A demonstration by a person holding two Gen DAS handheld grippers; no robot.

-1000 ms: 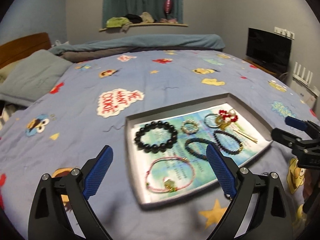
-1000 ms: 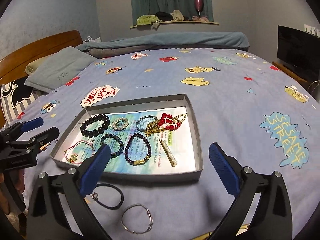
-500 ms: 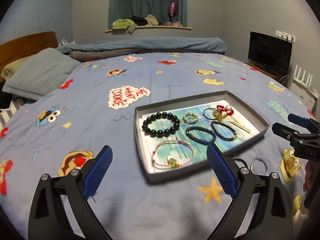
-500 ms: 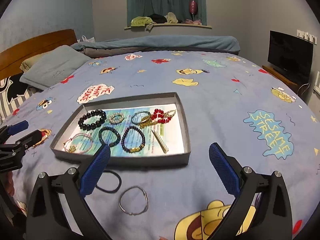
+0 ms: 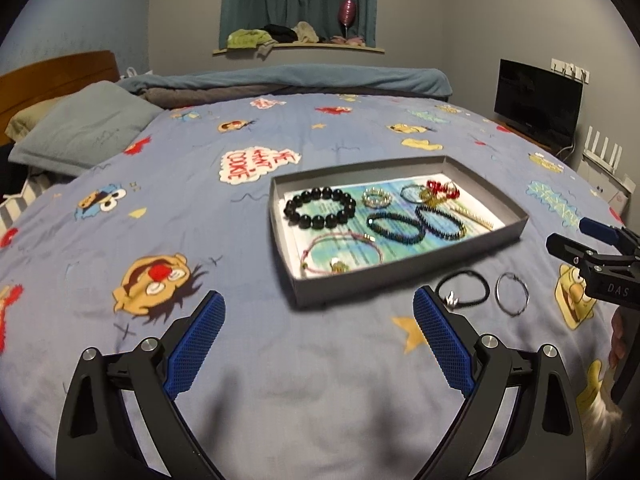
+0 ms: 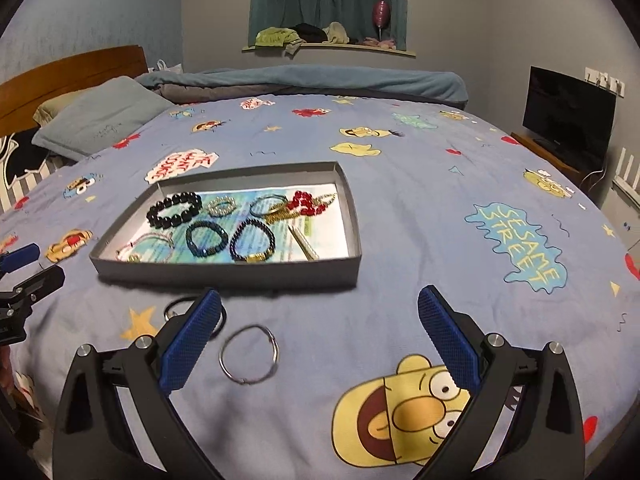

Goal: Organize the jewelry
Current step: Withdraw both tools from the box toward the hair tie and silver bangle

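A: Where is the jewelry seen?

B: Most of it is laid in a shallow grey tray [image 5: 400,276] that rests on the bed [image 5: 280,380], on a blue sheet printed with cartoon figures. Inside the tray, a bracelet of large black beads [image 5: 319,212] is placed at the far left, and a small pearl ring-shaped bracelet [image 5: 376,199] is seen just to its right. Two dark beaded bracelets [image 5: 396,227] lie side by side in the middle. A pink cord bracelet [image 5: 340,250] is found at the near left corner, and a red bead piece [image 5: 440,189] with gold chain is at the far right.

A: Is anything left outside the tray?

B: Yes. A black cord bracelet [image 5: 464,294] and a thin metal ring [image 6: 249,354] are seen on the sheet, just beside the near wall of the tray. They lie close together but apart.

A: How are the tongs held?

B: The left tongs [image 5: 316,344] are spread wide and nothing is gripped between them; they are held over the bare sheet, near the tray. The right tongs [image 6: 320,344] are also spread wide and empty. In the right wrist view the metal ring lies between the blue pads [image 6: 192,344], nearer the left one, and the black cord bracelet is partly hidden behind that pad.
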